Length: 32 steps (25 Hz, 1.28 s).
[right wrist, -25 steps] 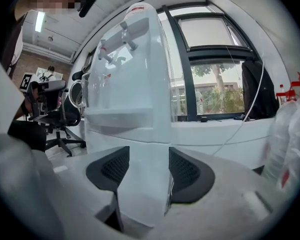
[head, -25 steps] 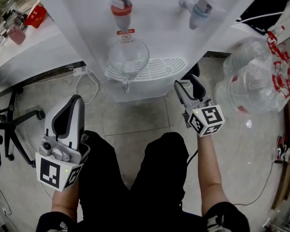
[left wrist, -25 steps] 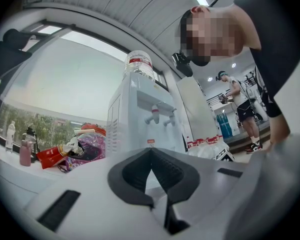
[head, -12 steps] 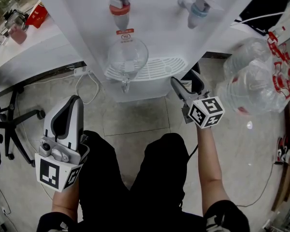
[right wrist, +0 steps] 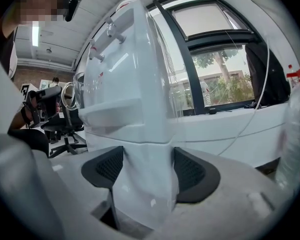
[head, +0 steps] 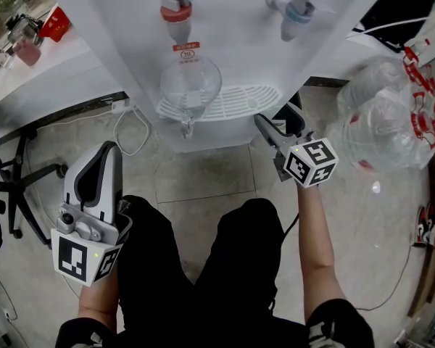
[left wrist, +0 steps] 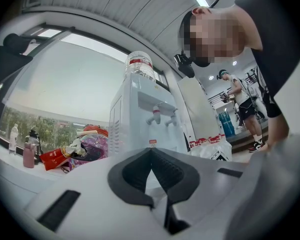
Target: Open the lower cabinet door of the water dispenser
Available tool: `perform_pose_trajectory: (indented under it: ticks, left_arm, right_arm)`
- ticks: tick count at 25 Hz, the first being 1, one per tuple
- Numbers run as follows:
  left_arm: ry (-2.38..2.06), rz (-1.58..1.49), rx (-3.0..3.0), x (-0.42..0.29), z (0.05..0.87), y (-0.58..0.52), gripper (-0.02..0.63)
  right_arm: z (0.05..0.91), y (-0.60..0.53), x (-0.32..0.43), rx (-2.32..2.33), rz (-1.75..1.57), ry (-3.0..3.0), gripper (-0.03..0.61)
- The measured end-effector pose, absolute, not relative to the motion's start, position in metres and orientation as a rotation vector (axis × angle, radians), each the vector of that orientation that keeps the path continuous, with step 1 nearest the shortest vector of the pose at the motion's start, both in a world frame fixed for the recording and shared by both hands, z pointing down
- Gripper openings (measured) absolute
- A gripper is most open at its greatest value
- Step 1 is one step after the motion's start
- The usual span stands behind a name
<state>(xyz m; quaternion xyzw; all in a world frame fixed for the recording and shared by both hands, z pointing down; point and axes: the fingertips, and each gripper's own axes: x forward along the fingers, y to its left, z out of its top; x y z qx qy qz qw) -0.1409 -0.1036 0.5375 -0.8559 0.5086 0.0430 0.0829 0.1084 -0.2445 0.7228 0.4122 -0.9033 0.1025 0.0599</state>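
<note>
- Lower cabinet door point(right wrist: 146, 196) of the tall white plastic water dispenser point(head: 232, 46): a plain glossy white panel, shut flush beneath the seam under the tap recess. It is low on the dispenser's front, and its right front corner stands between the right claw's jaws.
- Right claw point(head: 277, 118): its jaws have just been opening and now stand wide apart, one dark ribbed pad point(right wrist: 107, 166) on each side of that corner. It clamps nothing; whether the pads graze the panel cannot be told.
- Clear glass jug point(head: 191, 85): upright on the white slotted drip tray point(head: 239, 101), right under the red tap point(head: 175, 9). Whether it holds water cannot be told.
- Large clear plastic bottles point(head: 384, 114) with red labels: on the grey tiled floor point(head: 196, 180), just right of the dispenser.
- Clear bottle with a red band point(left wrist: 140, 65): seated on top of the dispenser.
- Left claw point(left wrist: 151, 151): jaws closed together on nothing, held well apart from the dispenser.
</note>
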Motion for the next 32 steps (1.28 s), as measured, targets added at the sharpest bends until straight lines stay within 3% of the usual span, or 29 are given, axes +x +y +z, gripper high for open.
perform_pose_trajectory:
  ticks: [32]
  left_arm:
    - [1.522, 0.157, -2.536, -0.137, 0.532, -0.099, 0.009]
  right_arm:
    - [0.725, -0.211, 0.118, 1.221, 0.308, -2.704, 0.268]
